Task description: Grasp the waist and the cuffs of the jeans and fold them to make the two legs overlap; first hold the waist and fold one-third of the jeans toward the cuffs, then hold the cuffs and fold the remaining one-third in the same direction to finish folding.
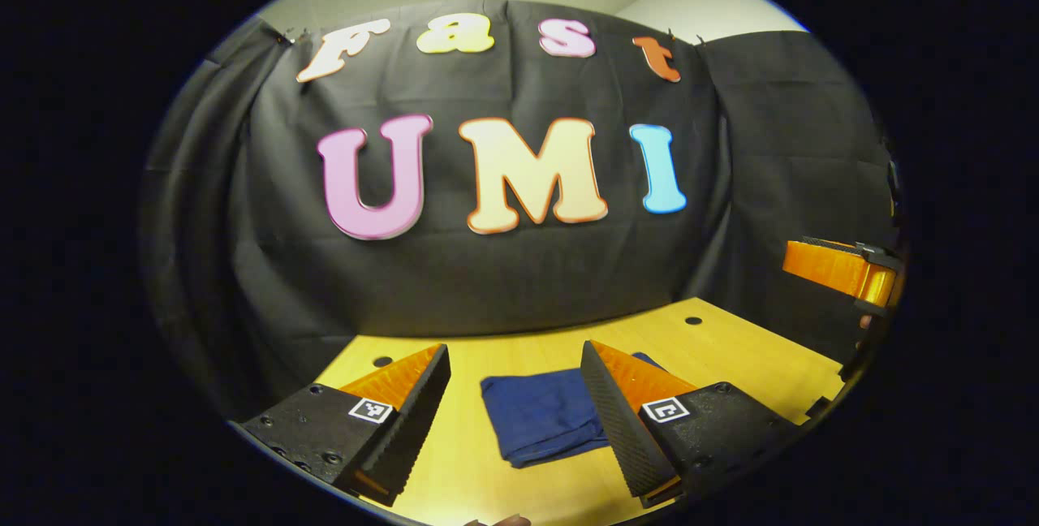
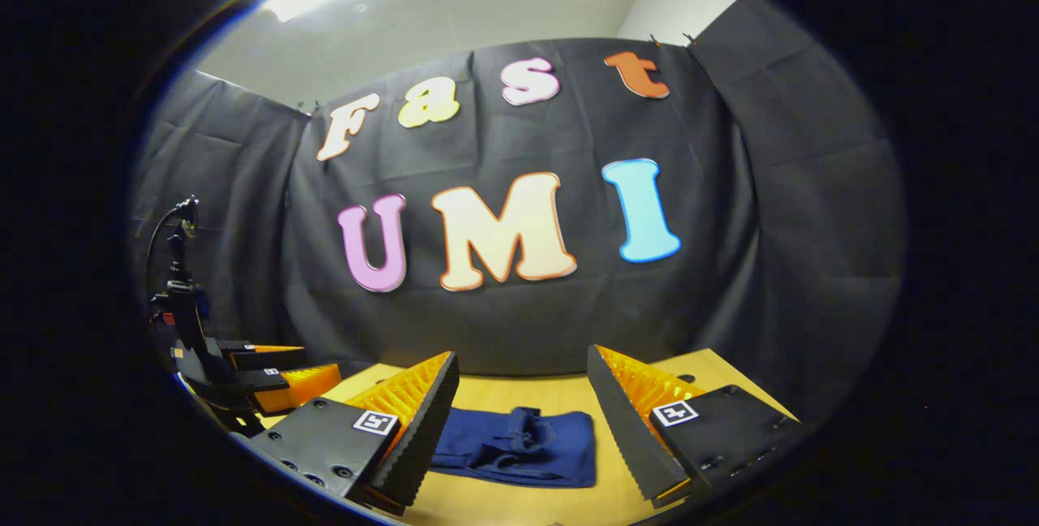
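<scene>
The jeans [image 1: 545, 416], dark blue, lie folded into a compact bundle on the wooden desk [image 1: 730, 347]. In the left gripper view the left tool [image 1: 515, 420] hangs above the desk with its jaws spread wide and nothing between them; the bundle sits ahead in the gap, partly hidden behind the right-hand finger. In the right gripper view the right tool [image 2: 523, 437] is likewise wide apart and empty, with the jeans [image 2: 519, 445] lying ahead between its fingers, clear of both. The left tool also appears at that view's left edge.
</scene>
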`<state>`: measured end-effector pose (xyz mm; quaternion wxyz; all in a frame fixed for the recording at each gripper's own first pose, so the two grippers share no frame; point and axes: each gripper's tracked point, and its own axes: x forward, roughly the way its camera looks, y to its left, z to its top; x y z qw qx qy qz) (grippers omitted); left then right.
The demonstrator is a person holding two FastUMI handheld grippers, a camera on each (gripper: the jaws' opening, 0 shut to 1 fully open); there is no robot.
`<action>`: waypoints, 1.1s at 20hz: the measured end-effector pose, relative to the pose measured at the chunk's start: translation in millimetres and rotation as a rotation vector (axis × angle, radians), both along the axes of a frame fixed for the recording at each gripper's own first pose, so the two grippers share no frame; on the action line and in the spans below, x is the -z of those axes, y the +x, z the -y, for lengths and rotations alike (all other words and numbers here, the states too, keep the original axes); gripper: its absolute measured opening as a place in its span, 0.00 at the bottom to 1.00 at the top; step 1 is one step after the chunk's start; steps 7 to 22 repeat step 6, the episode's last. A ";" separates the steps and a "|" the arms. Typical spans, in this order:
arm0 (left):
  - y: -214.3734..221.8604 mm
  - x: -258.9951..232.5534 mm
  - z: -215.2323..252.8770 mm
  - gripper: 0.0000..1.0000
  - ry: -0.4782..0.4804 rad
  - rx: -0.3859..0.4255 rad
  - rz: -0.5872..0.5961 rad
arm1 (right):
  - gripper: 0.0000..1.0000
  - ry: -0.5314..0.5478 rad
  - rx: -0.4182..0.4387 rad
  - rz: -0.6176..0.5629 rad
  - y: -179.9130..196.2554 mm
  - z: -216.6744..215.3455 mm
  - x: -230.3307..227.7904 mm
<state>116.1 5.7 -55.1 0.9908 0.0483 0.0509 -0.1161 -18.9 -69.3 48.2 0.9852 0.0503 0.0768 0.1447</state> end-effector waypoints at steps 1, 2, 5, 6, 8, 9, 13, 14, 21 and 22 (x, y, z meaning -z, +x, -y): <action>-8.3 -8.3 -8.2 0.95 -0.001 -0.008 0.018 | 0.98 0.003 -0.013 0.011 -8.6 -9.3 -4.8; -15.9 -13.6 -15.0 0.94 -0.004 -0.016 0.035 | 0.93 0.002 -0.020 0.025 -15.2 -17.3 -8.7; -35.6 -22.6 -32.3 0.94 -0.027 -0.033 0.063 | 0.98 0.004 -0.023 0.043 -29.2 -29.2 -23.0; -40.2 -23.0 -35.8 0.94 -0.039 -0.034 0.067 | 0.94 0.007 -0.021 0.045 -35.0 -32.7 -26.4; -40.2 -23.0 -35.8 0.94 -0.039 -0.034 0.067 | 0.94 0.007 -0.021 0.045 -35.0 -32.7 -26.4; -40.2 -23.0 -35.8 0.94 -0.039 -0.034 0.067 | 0.94 0.007 -0.021 0.045 -35.0 -32.7 -26.4; -40.2 -23.0 -35.8 0.94 -0.039 -0.034 0.067 | 0.94 0.007 -0.021 0.045 -35.0 -32.7 -26.4; -40.2 -23.0 -35.8 0.94 -0.039 -0.034 0.067 | 0.94 0.007 -0.021 0.045 -35.0 -32.7 -26.4; -40.2 -23.0 -35.8 0.94 -0.039 -0.034 0.067 | 0.94 0.007 -0.021 0.045 -35.0 -32.7 -26.4; -40.2 -23.0 -35.8 0.94 -0.039 -0.034 0.067 | 0.94 0.007 -0.021 0.045 -35.0 -32.7 -26.4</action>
